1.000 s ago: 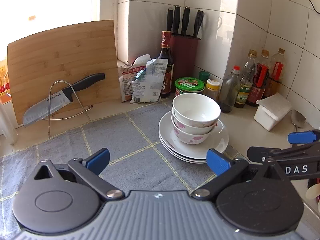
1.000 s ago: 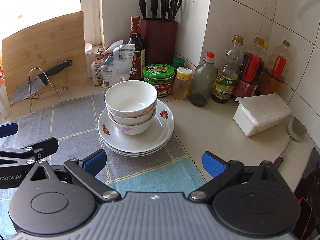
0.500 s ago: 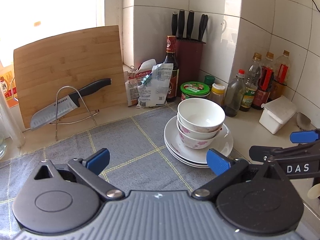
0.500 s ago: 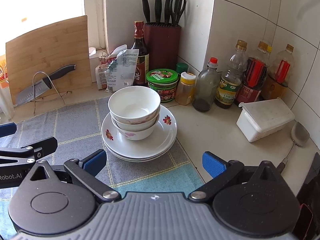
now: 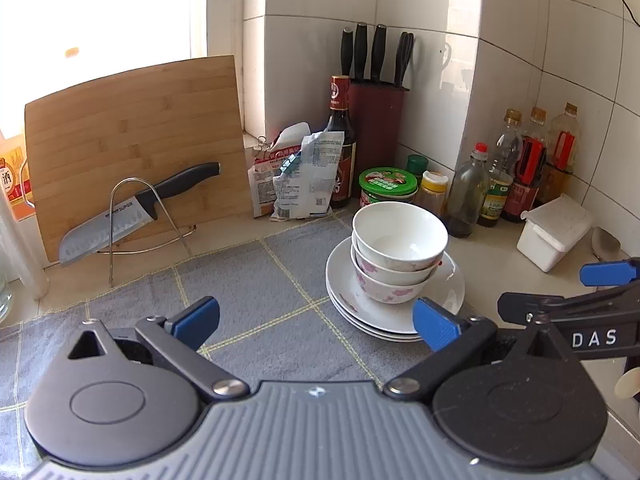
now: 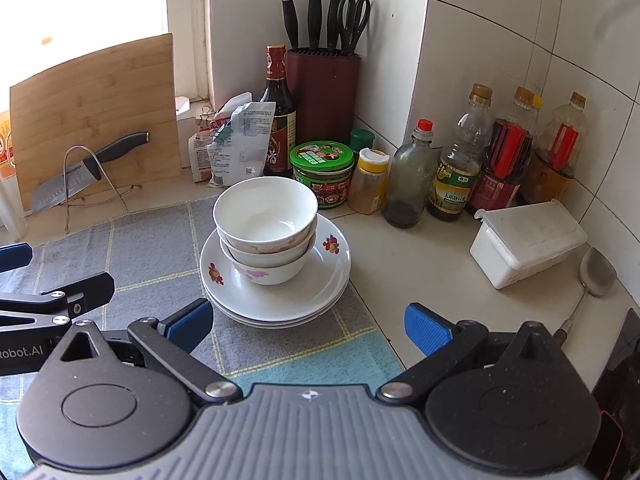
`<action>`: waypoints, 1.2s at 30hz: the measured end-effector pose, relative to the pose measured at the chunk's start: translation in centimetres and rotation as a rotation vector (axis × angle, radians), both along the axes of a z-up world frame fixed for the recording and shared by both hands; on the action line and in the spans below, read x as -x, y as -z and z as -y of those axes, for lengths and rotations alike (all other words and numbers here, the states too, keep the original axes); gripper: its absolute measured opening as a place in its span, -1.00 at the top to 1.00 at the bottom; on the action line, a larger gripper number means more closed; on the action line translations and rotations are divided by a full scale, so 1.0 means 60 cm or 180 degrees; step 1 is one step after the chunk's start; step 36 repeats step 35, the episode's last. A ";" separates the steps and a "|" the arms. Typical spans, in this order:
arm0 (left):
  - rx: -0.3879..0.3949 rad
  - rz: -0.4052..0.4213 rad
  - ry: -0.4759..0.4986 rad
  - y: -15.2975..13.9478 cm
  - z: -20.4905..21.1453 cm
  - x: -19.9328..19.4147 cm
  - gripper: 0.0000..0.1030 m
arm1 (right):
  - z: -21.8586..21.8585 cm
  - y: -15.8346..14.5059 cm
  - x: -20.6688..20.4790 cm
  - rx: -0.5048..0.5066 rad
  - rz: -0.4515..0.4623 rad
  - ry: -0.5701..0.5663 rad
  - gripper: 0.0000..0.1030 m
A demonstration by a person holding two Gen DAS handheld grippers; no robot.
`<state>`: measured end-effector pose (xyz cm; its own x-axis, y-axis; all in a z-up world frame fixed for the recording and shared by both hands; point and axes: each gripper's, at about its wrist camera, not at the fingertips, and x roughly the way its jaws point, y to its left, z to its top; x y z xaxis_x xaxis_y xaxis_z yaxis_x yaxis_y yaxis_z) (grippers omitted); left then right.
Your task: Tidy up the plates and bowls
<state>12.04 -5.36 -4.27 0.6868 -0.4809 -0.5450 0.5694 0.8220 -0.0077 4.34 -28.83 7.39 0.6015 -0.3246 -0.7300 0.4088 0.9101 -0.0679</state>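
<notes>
At the far left of the desk [image 6: 420,264] a bamboo cutting board [image 5: 136,136] leans against the wall, and a knife [image 5: 132,216] rests tilted across a wire stand [image 5: 152,220] in front of it. To its right stand crumpled seasoning packets [image 5: 300,172], a dark sauce bottle [image 6: 278,120] and a maroon knife block [image 6: 324,96] in the tiled corner.

A grey checked cloth [image 5: 248,292] covers the near left part of the desk. The left gripper [image 5: 316,320] hangs over this cloth with its blue-padded fingers [image 5: 196,316] spread wide and nothing between them.

The stack of plates [image 6: 320,284] sits on the right edge of the cloth, with two nested bowls [image 6: 266,216] upright on top, the plain white one inside the flowered one. A green-lidded jar [image 6: 324,168] stands just behind the stack.

The right gripper [image 6: 308,324] hovers near the stack's front, its fingers [image 6: 426,326] likewise wide apart and holding nothing; the plates lie just beyond the gap, apart from both pads.

Farther right, a row of oil and vinegar bottles [image 6: 496,160] lines the wall, then a white lidded box [image 6: 528,240] and a metal spoon [image 6: 592,276] lying flat.
</notes>
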 end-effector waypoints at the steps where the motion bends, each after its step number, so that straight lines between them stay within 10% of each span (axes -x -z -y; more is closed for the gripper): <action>1: -0.0002 -0.0007 -0.0001 -0.002 0.002 -0.001 -0.98 | 0.000 -0.001 0.000 0.0011 -0.0001 -0.0002 -1.00; 36: -0.0025 -0.0019 0.0011 0.000 0.016 -0.021 -0.98 | 0.006 0.006 -0.018 0.0082 -0.0047 0.0027 -1.00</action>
